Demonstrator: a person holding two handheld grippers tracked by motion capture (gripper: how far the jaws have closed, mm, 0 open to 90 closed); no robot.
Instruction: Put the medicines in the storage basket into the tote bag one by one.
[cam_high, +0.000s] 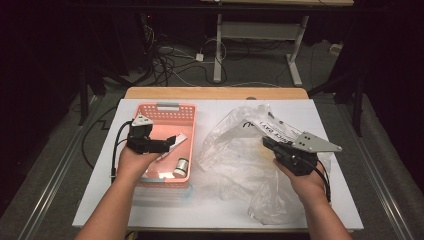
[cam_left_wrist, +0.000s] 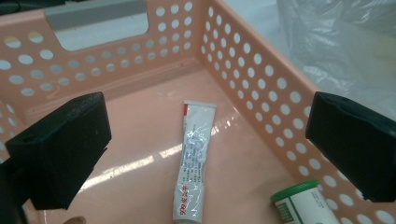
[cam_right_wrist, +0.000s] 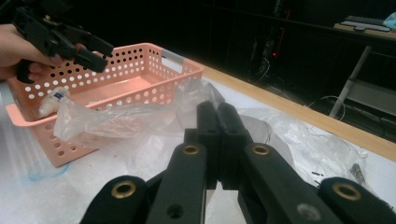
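White tube (cam_left_wrist: 194, 158) flat in pink basket (cam_left_wrist: 261, 74), left claw (cam_left_wrist: 205, 144) wide apart above, right claw (cam_right_wrist: 218, 140) together.

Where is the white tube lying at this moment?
The white tube lies flat on the floor of the pink basket, seen in the left gripper view between the open left gripper jaws, with a green-capped bottle beside it near the basket wall.

Dim room, light pooling on the white table top (cam_high: 150, 210) while everything around falls into black. Beyond its wooden far edge (cam_high: 215, 93), a grey floor (cam_high: 260, 70) carries a tangle of cables (cam_high: 165, 62). A white-legged desk frame (cam_high: 257, 37) stands there on two feet, and dark curtains (cam_high: 45, 60) hang at both sides.
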